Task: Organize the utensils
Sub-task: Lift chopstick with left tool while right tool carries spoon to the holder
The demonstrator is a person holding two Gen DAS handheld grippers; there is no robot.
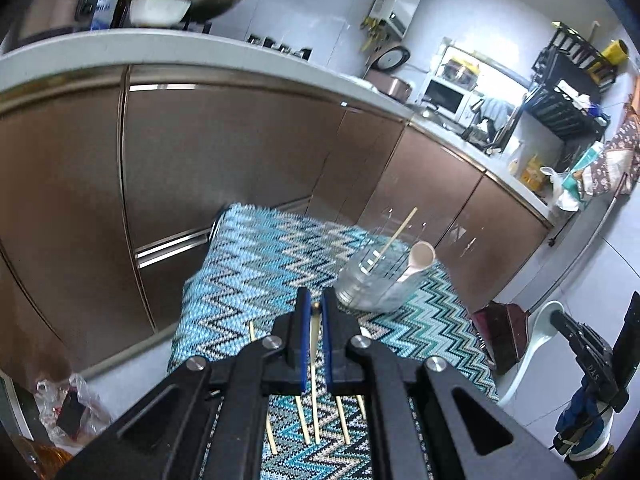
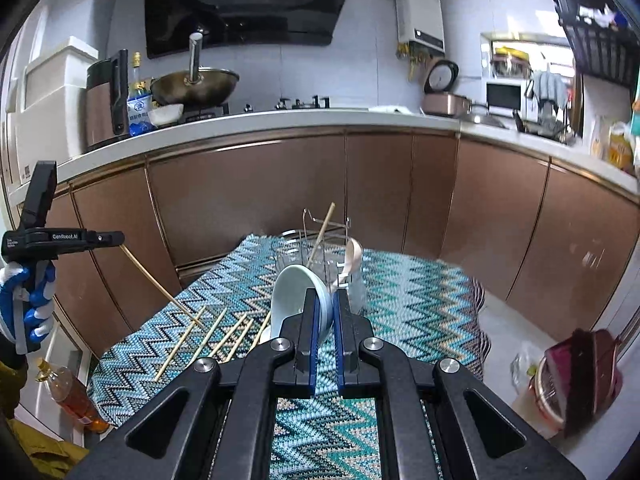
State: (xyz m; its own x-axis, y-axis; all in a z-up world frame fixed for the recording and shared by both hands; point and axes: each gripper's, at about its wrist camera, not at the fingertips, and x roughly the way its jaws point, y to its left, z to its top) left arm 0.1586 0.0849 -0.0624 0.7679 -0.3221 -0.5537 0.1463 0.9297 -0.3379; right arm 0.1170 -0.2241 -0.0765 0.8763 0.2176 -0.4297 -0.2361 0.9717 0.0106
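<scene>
My grippers are black with blue pads [image 2: 317,334] and silver screws [image 2: 279,345]; my hand [image 2: 30,304] wears a blue-and-white glove.

- The left wrist fisheye view looks forward and slightly down along its black gripper [image 1: 316,304], close above a blue and teal zigzag-patterned knitted cloth [image 1: 260,256].
- The right wrist fisheye view looks the same way along its own black gripper [image 2: 325,300], facing the brown kitchen cabinets [image 2: 248,184] squarely.
- Both views share the cloth, a clear glass jar [image 1: 372,280] [image 2: 320,256], the loose wooden sticks [image 1: 316,408] [image 2: 224,332] and the cabinets behind.
- Each view catches the other gripper at its edge.
</scene>
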